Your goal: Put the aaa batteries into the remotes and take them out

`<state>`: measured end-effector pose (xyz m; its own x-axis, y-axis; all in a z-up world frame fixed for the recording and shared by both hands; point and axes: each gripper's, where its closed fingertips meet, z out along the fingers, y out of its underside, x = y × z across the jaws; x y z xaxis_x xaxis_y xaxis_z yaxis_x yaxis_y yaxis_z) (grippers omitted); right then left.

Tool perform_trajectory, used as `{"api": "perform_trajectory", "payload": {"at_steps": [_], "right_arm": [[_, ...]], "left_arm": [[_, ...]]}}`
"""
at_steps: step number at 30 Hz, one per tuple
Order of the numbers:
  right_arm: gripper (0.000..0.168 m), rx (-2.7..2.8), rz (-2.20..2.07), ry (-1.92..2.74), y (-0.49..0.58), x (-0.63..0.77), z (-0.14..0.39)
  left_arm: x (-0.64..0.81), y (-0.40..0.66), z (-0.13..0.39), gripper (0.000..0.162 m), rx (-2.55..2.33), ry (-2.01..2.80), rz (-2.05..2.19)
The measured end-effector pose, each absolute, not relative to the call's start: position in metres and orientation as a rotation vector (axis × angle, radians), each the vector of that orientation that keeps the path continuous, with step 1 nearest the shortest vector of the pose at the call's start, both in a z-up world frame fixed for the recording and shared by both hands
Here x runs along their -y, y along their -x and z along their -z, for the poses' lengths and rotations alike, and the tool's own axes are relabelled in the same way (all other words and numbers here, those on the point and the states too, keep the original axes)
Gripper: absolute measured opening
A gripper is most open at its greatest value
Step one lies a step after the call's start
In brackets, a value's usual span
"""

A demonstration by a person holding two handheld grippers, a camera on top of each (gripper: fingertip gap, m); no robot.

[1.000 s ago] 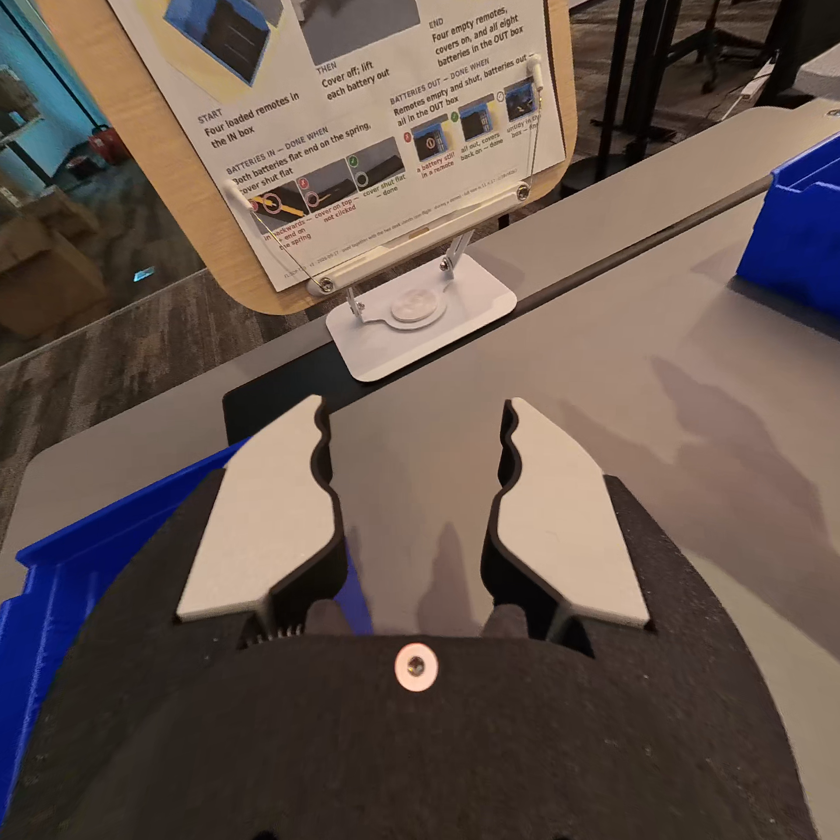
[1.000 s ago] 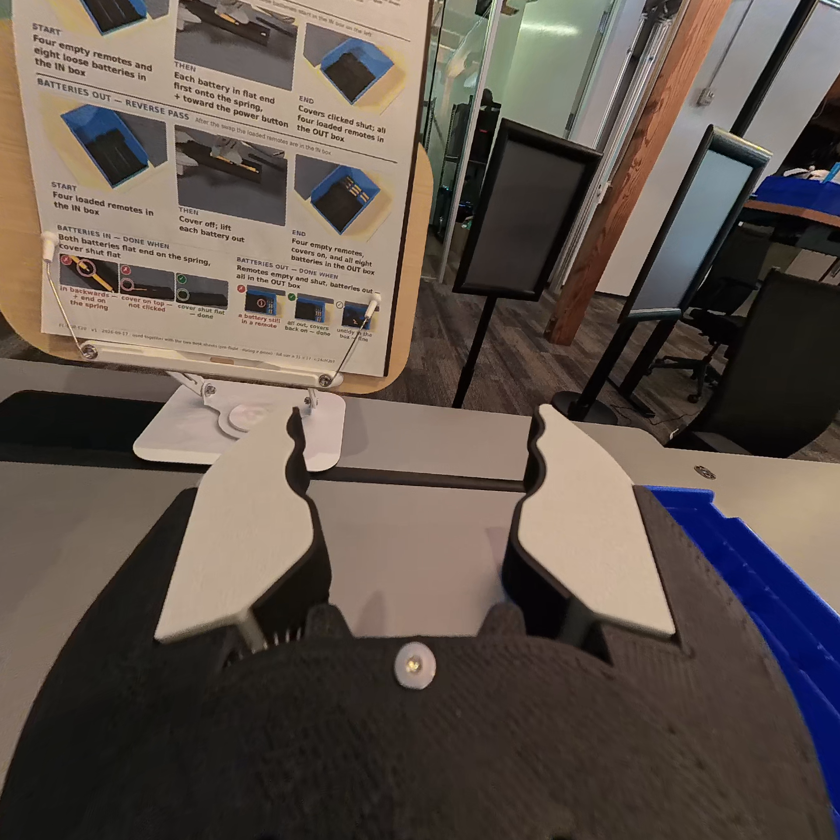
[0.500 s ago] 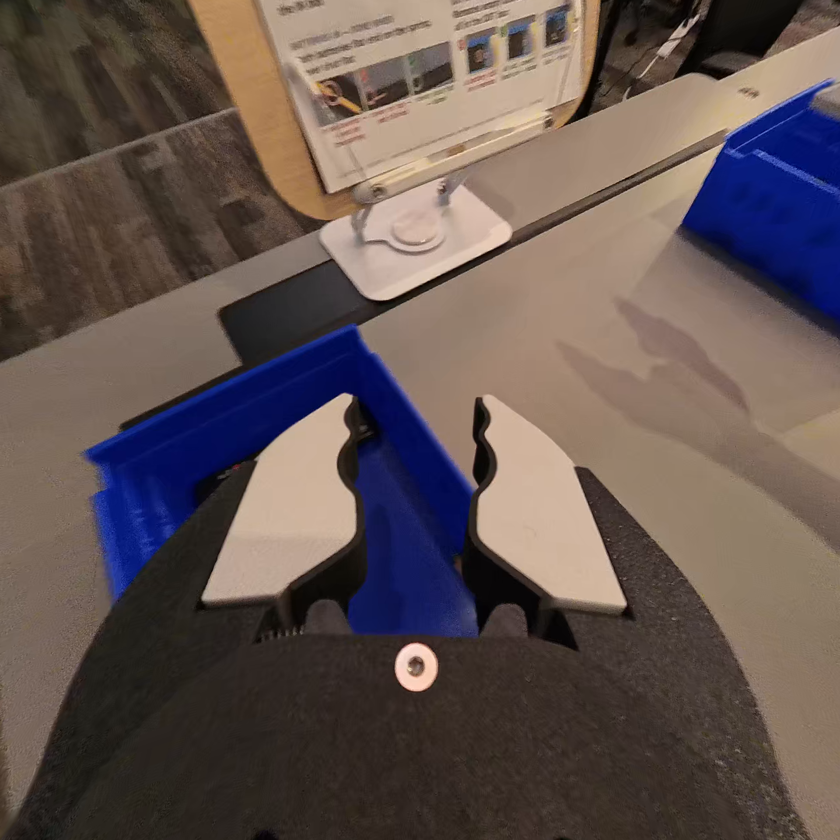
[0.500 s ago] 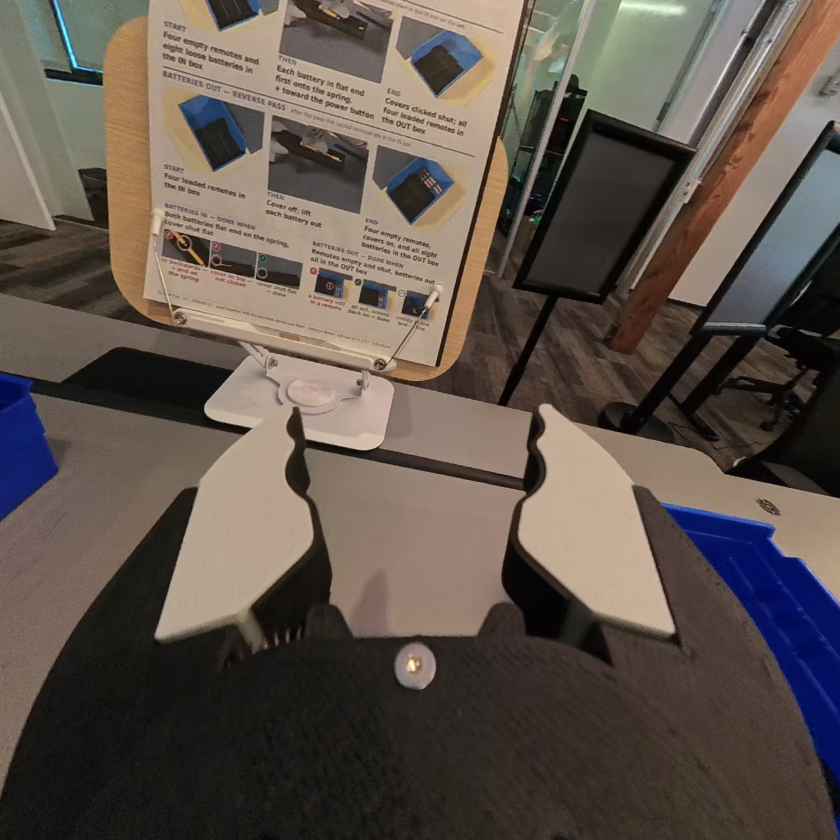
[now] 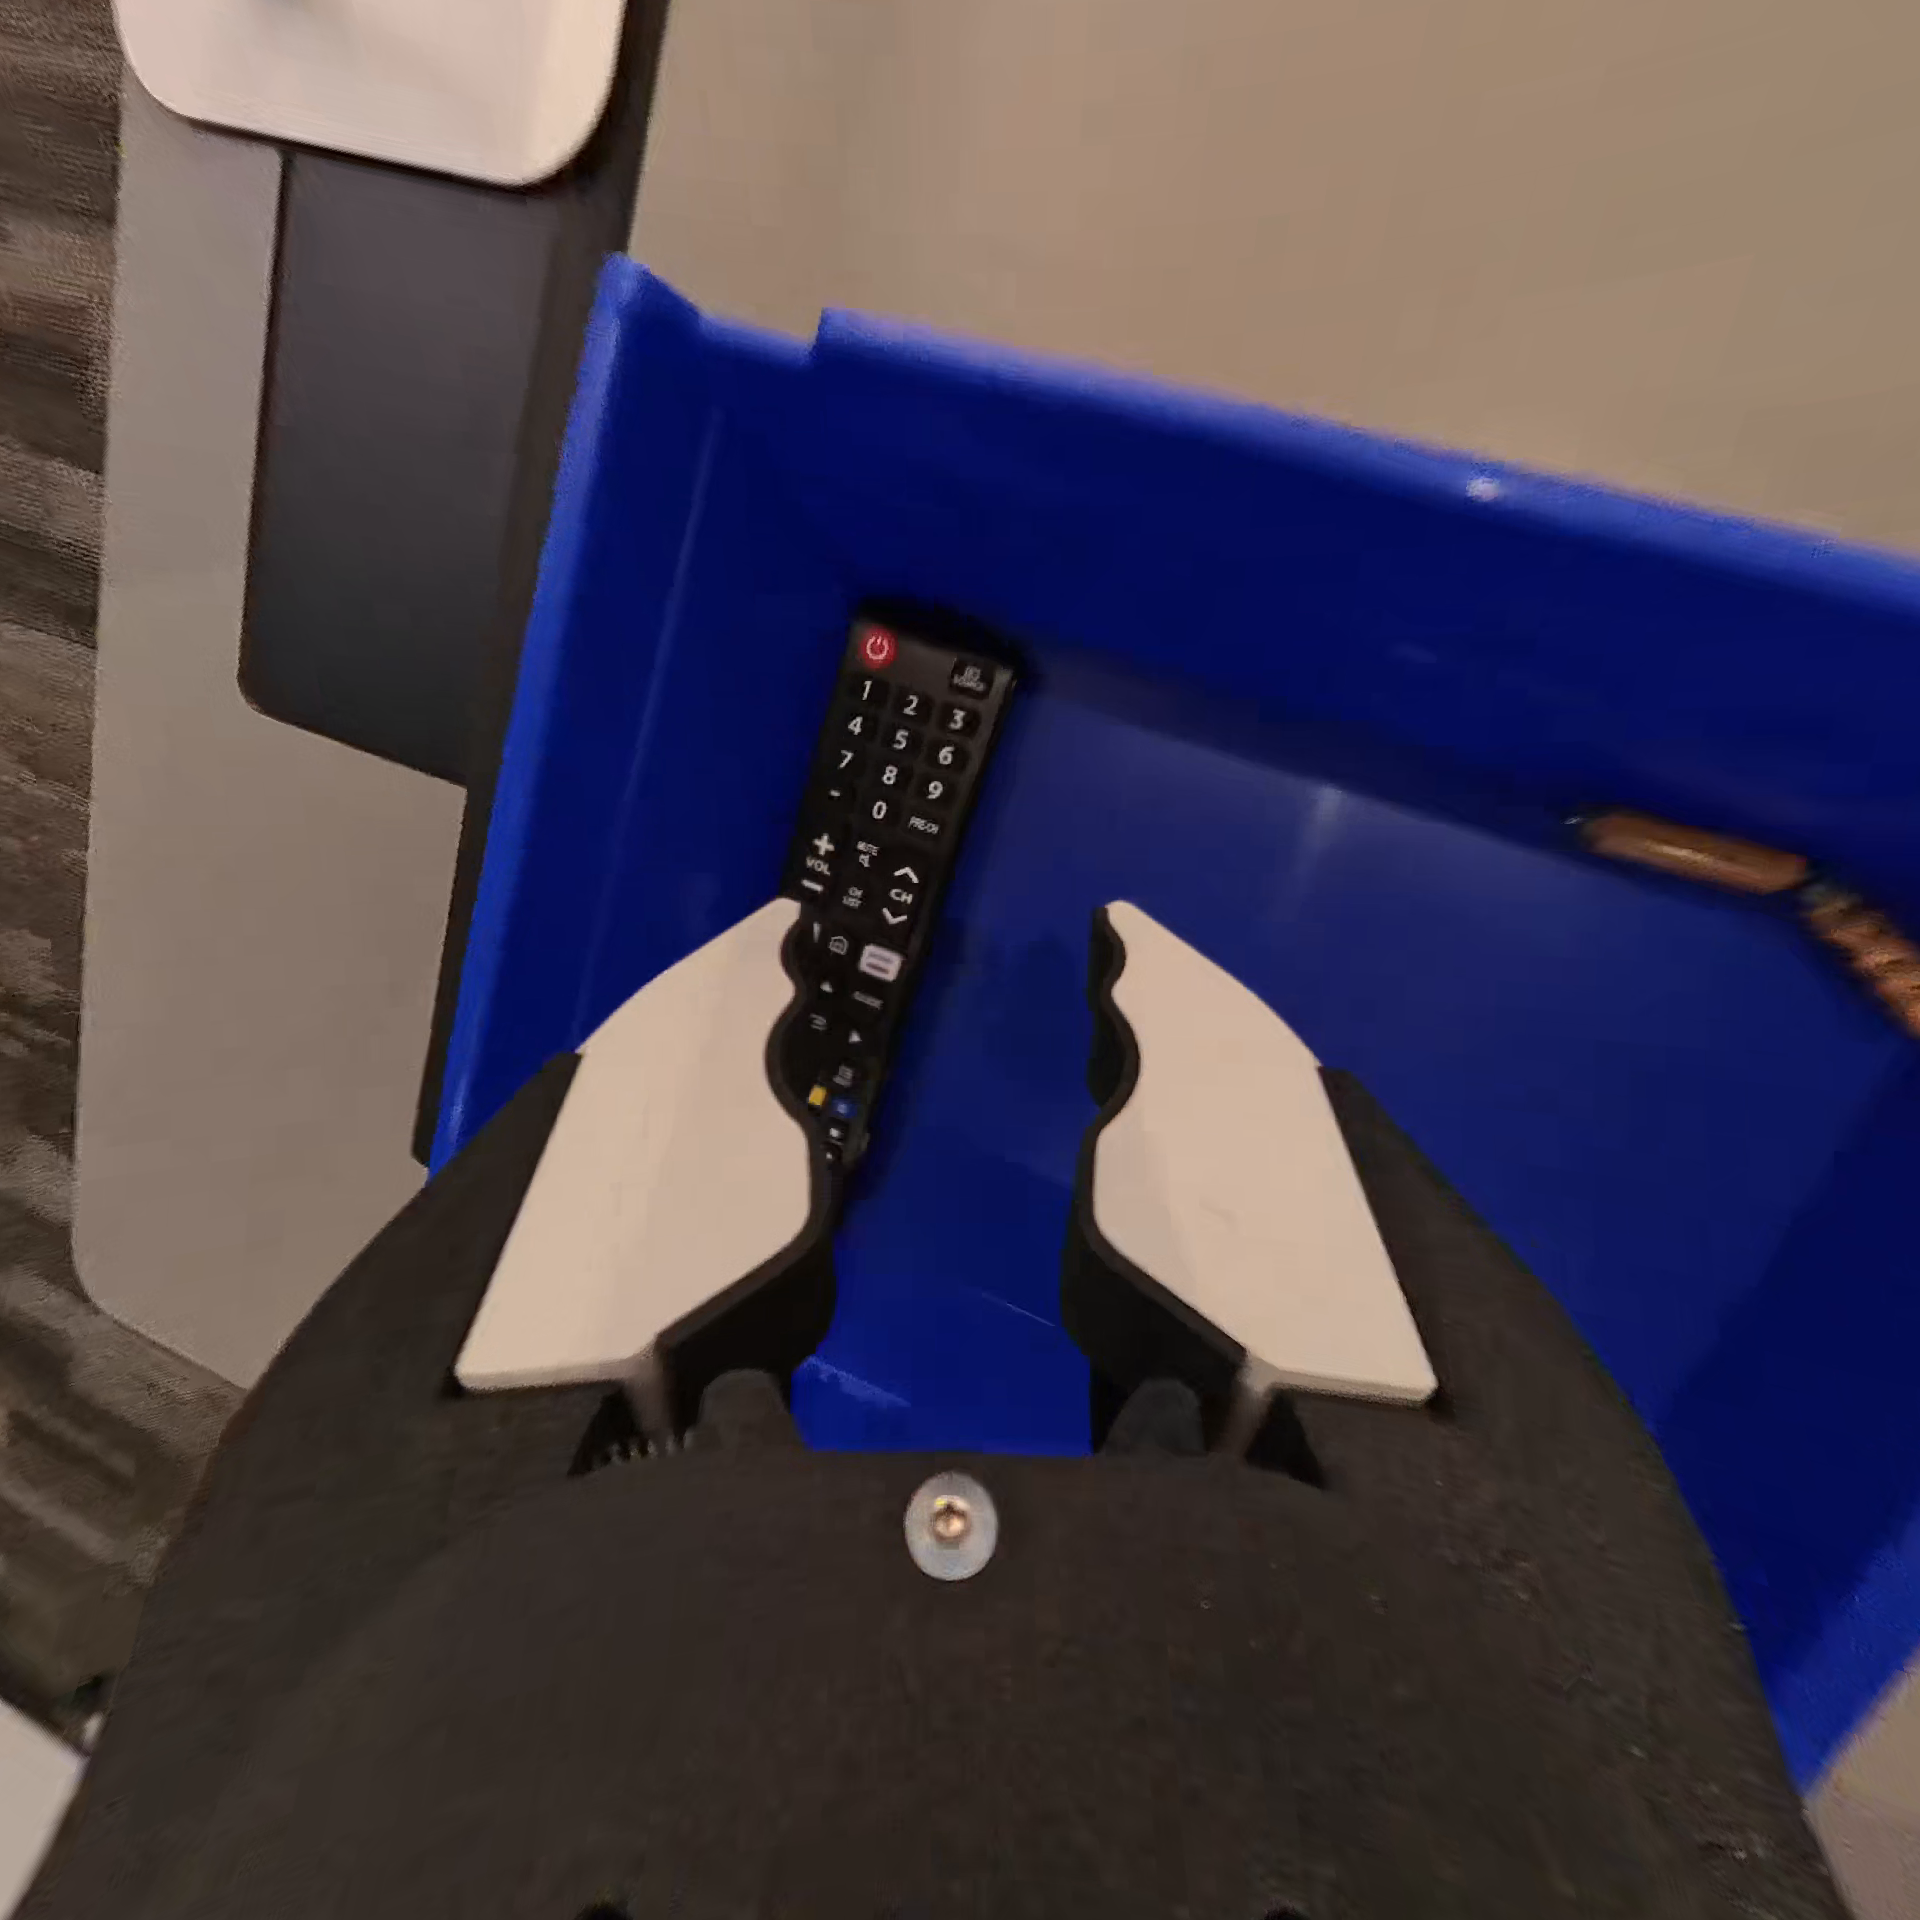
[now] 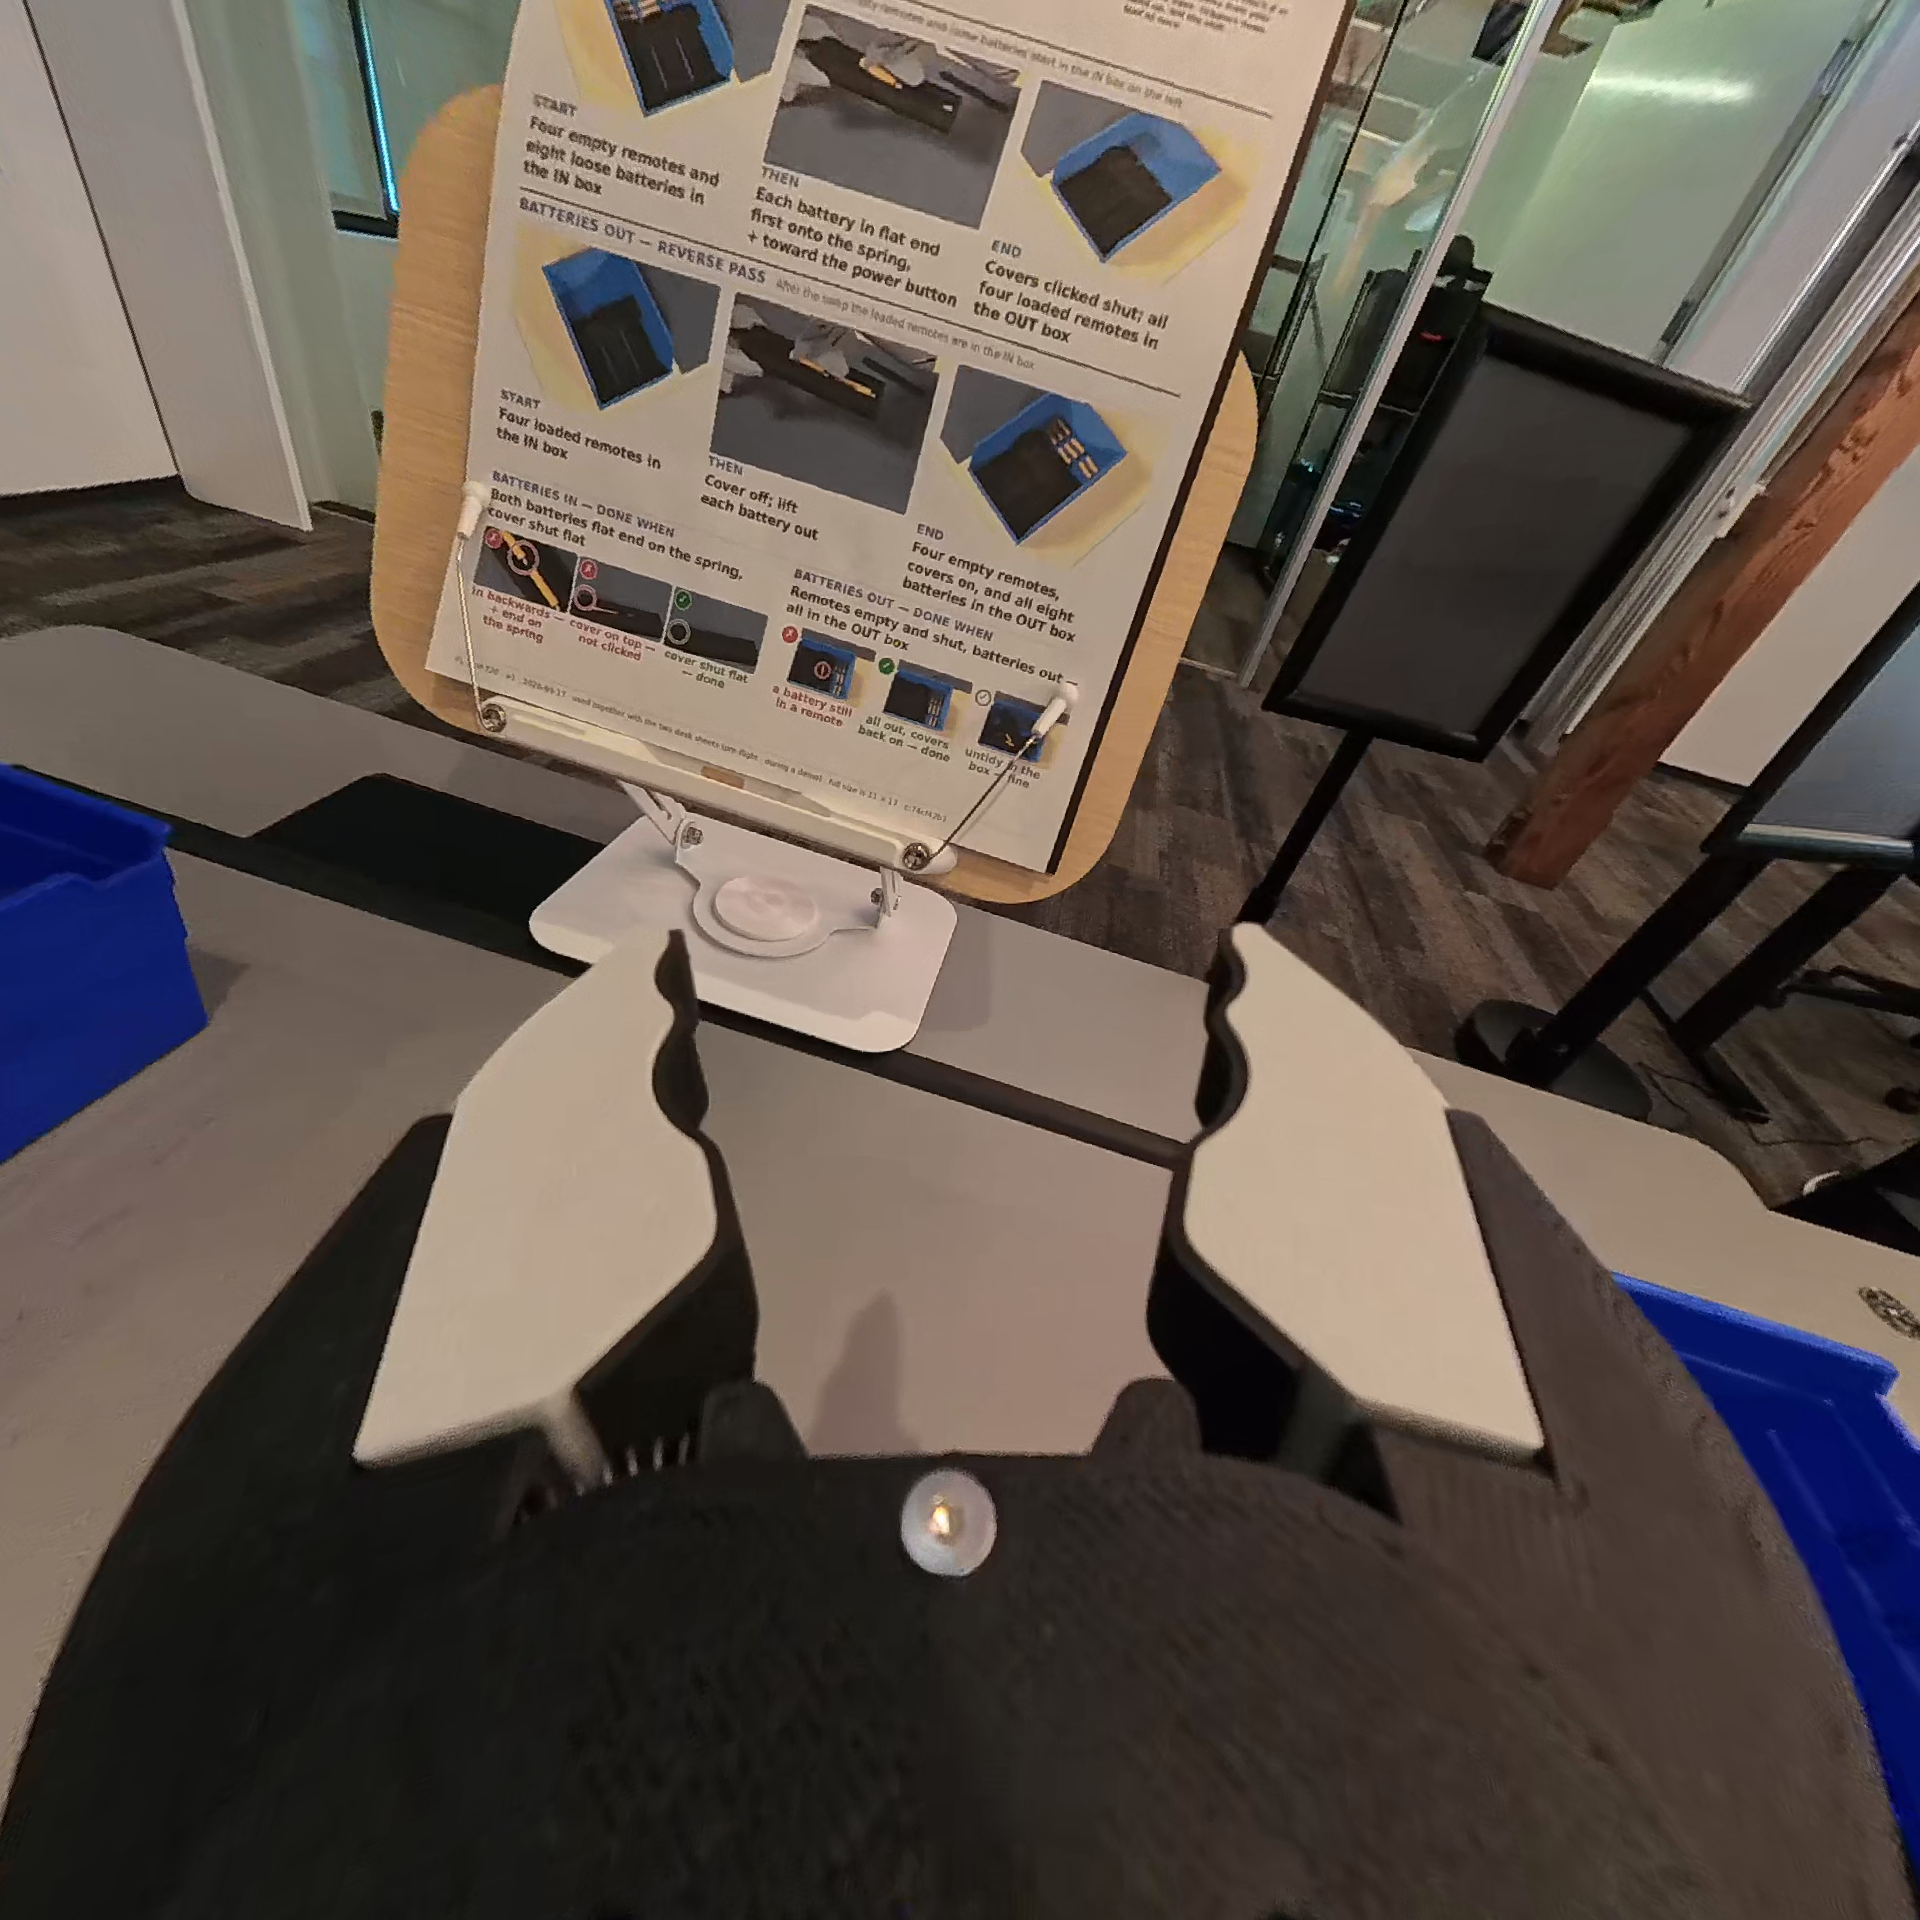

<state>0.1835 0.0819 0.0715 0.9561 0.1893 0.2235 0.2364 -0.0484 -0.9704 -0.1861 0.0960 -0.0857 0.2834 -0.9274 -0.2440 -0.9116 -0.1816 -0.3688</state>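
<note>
In the left wrist view a black remote (image 5: 894,821) lies buttons-up inside a blue bin (image 5: 1195,488), along its left wall. My left gripper (image 5: 945,925) is open and empty above the bin, its left finger over the remote's lower end. Blurred copper-coloured batteries (image 5: 1704,862) lie at the bin's right side. In the right wrist view my right gripper (image 6: 951,961) is open and empty above the grey table (image 6: 935,1226). The left bin's corner (image 6: 73,935) shows at the left edge there.
An instruction sheet on a wooden board with a white stand (image 6: 769,914) stands at the table's far edge. A second blue bin (image 6: 1808,1455) sits at the right. Dark floor stands (image 6: 1538,520) are behind the table. A black strip (image 5: 405,436) runs along the table.
My left gripper has swung left and tipped down over the blue bin, bringing the remote and batteries into view. My right gripper has turned a little to the right and stays open.
</note>
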Motion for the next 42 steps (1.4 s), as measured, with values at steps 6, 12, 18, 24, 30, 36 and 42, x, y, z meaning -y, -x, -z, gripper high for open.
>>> {"api": "perform_trajectory", "payload": {"at_steps": [6,12,18,24,30,36,42], "right_arm": [[0.095,0.336,-0.034,1.660,-0.182,-0.088,-0.056],[0.095,0.381,-0.067,1.681,-0.170,-0.092,-0.046],[0.095,0.401,-0.089,1.679,-0.169,-0.092,-0.046],[0.094,0.384,-0.133,1.671,-0.174,-0.091,-0.051],[0.094,0.385,-0.124,1.680,-0.176,-0.093,-0.049],[0.094,0.399,-0.129,1.684,-0.171,-0.093,-0.047],[0.093,0.452,-0.146,1.675,-0.159,-0.090,-0.048]], "left_arm": [[-0.109,0.185,0.119,0.054,-1.831,2.077,-0.048],[-0.116,0.194,0.131,0.055,-1.866,2.124,-0.053],[-0.119,0.207,0.144,0.057,-1.831,2.252,-0.014],[-0.121,0.208,0.148,0.057,-1.859,2.265,-0.039],[-0.116,0.203,0.158,0.054,-1.888,2.304,-0.032],[-0.109,0.206,0.155,0.034,-1.882,2.374,-0.019],[-0.099,0.199,0.115,0.024,-1.750,2.349,0.091]]}}
